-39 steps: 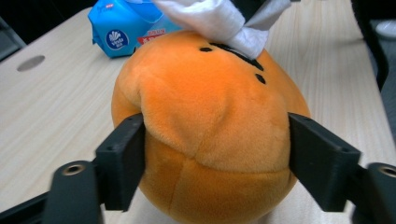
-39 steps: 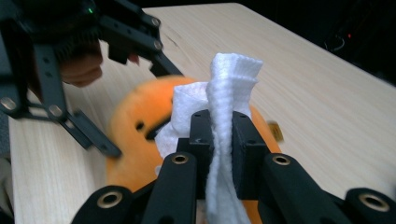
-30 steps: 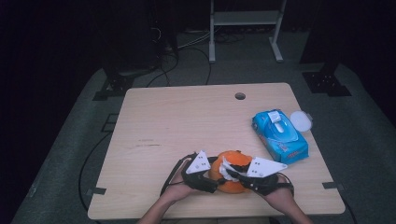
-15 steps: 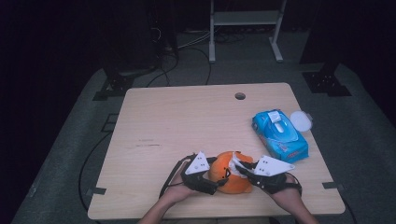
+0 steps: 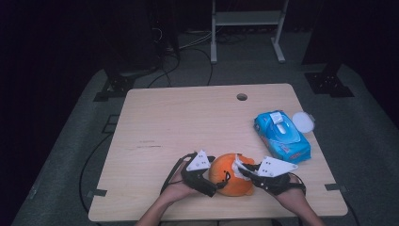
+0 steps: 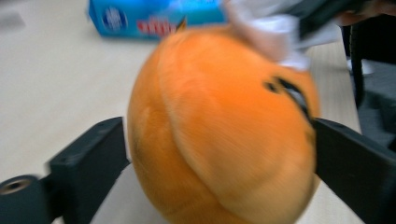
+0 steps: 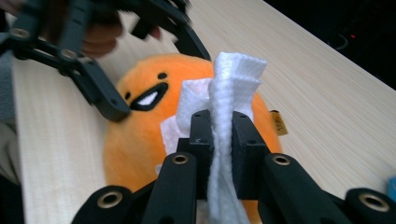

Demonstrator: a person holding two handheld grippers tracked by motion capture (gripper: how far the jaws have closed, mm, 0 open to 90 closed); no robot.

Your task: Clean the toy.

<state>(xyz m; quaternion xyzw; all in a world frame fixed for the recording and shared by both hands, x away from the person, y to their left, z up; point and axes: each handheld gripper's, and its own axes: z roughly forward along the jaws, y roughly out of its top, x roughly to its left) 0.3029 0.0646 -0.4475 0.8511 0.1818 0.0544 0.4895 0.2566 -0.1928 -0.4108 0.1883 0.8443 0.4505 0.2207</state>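
Observation:
An orange plush toy (image 5: 230, 175) with a smiling face lies near the table's front edge. My left gripper (image 5: 217, 179) straddles it from the left. Its jaws have just been opening and now stand wide on either side of the plush (image 6: 219, 126), not squeezing it. My right gripper (image 5: 241, 169) comes in from the right and is shut on a folded white wipe (image 7: 231, 79). The wipe (image 5: 240, 164) rests on the top of the plush (image 7: 140, 135), beside its face. In the right gripper view the left gripper (image 7: 154, 77) spans the toy's far side.
A blue pack of wet wipes (image 5: 282, 136) lies at the table's right, with a round white lid (image 5: 303, 121) just behind it. The wooden table (image 5: 179, 122) has a small cable hole (image 5: 242, 97) near its far edge. A metal stand and cables are on the floor beyond.
The left gripper's jaws have spread wider around the plush. Both hands stay at about the same spot, and the right gripper still holds the wipe on the toy.

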